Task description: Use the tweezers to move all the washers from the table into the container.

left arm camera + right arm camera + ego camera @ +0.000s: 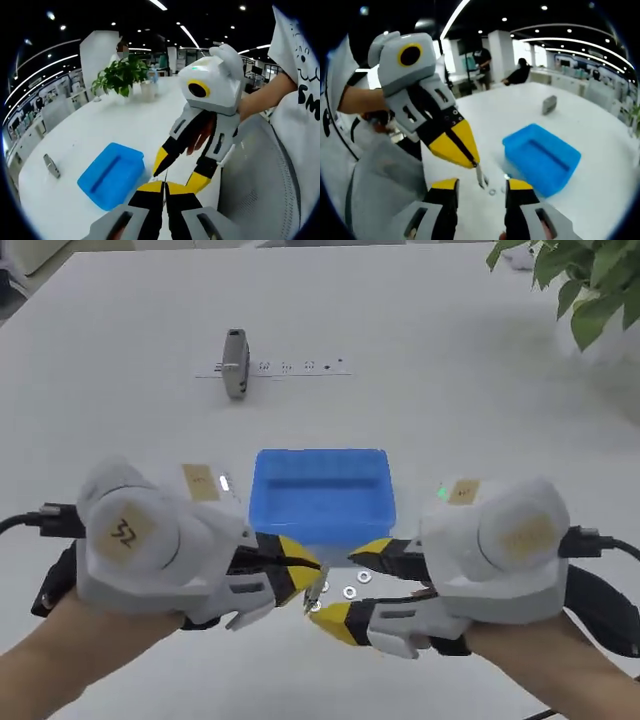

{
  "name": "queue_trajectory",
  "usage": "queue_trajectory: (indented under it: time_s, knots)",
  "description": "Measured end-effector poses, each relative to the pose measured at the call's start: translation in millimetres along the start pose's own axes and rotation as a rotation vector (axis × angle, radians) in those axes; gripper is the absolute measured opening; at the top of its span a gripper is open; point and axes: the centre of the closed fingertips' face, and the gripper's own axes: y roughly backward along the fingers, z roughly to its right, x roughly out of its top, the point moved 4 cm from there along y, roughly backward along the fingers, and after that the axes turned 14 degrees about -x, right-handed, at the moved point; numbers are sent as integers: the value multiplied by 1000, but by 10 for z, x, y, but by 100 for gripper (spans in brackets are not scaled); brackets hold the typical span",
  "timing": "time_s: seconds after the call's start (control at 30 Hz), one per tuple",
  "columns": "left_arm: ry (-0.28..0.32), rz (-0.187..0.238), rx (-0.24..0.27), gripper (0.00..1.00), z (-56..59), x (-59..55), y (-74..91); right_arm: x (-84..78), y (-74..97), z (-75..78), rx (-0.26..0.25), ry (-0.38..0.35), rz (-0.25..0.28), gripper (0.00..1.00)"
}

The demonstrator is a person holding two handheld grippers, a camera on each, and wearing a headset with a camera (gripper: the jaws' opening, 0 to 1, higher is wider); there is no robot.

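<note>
Several washers point(348, 592) lay on the tabletop point(450, 390) just beside the blue container point(320, 495). The left claw point(471, 161) clamped the tweezers point(481, 176) above them. The right claw point(482, 185) gaped, holding nothing.

A small grey block point(235, 362) is seen standing on the left end of a thin marked strip point(295, 368). A leafy plant point(585, 285) is seen at far right. A standing person point(482, 60) and a seated person point(520, 74) are glimpsed behind.
</note>
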Motion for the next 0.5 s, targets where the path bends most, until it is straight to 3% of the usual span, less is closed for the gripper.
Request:
queue_trajectory:
  time_s: [0.13, 0.23, 0.33, 0.43, 0.5]
  knots:
    - [6, 11, -16, 0, -21, 2, -16, 25, -163, 54, -11, 60, 17, 14]
    - [-3, 4, -8, 0, -45, -43, -26, 14, -239, 14, 54, 92, -1, 6]
    - [16, 20, -5, 0, -68, -73, -14, 25, -264, -1, 71, 119, 5, 4]
    - [20, 23, 39, 0, -81, -107, -2, 14, -283, 16, 65, 164, -5, 3]
    - [75, 66, 82, 0, -70, -111, 26, 11, -279, 28, 66, 163, -8, 3]
